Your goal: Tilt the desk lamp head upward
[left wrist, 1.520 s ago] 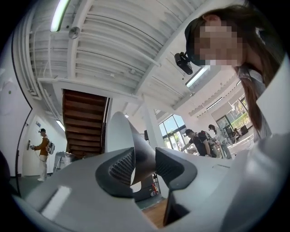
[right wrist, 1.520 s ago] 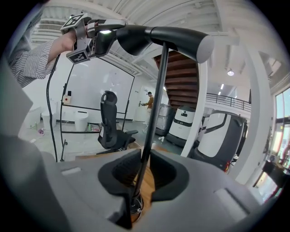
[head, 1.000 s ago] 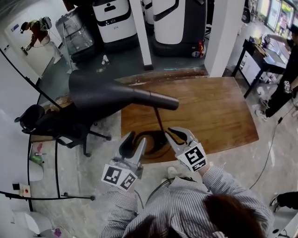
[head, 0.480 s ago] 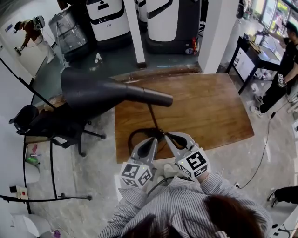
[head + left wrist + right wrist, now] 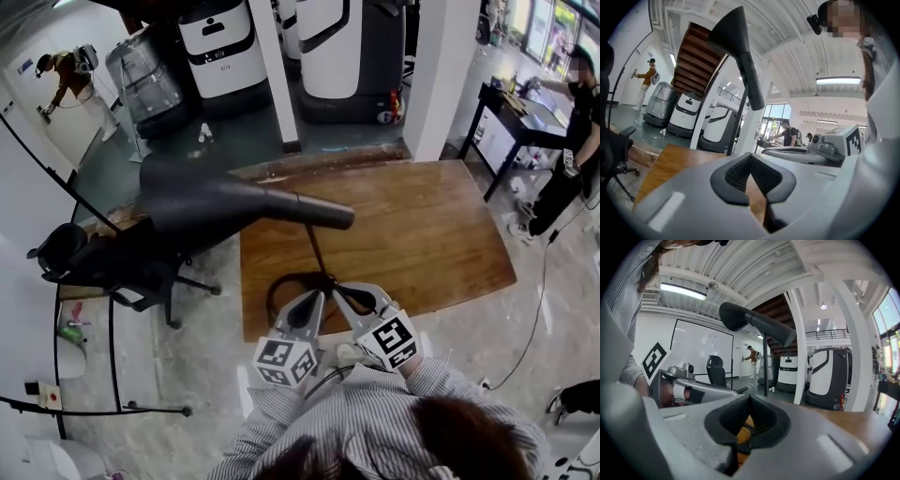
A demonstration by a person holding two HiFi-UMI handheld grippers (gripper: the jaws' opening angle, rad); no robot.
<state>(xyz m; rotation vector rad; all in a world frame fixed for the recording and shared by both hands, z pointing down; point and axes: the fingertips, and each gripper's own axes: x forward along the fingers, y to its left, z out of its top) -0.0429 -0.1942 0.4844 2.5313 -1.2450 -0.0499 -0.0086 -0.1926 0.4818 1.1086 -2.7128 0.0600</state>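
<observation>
The black desk lamp stands on the wooden table (image 5: 431, 234). Its cone-shaped head (image 5: 202, 202) points left, roughly level, over the table's left edge. A thin pole (image 5: 314, 248) runs down to a round base (image 5: 292, 286). My left gripper (image 5: 314, 302) and right gripper (image 5: 345, 292) sit side by side at the table's near edge, by the base, both shut with nothing held. In the left gripper view the lamp head (image 5: 731, 33) rises high above the closed left gripper (image 5: 751, 164). In the right gripper view the lamp head (image 5: 740, 315) stands above the closed right gripper (image 5: 749, 406).
A black office chair (image 5: 103, 258) stands left of the table, under the lamp head. White machines (image 5: 220, 47) and a white pillar (image 5: 441, 66) stand behind the table. A person (image 5: 572, 141) stands by a dark desk (image 5: 511, 117) at the right.
My left gripper's jaws have closed from open, and it has moved right, next to the right gripper. Both grippers now sit close together at the near table edge.
</observation>
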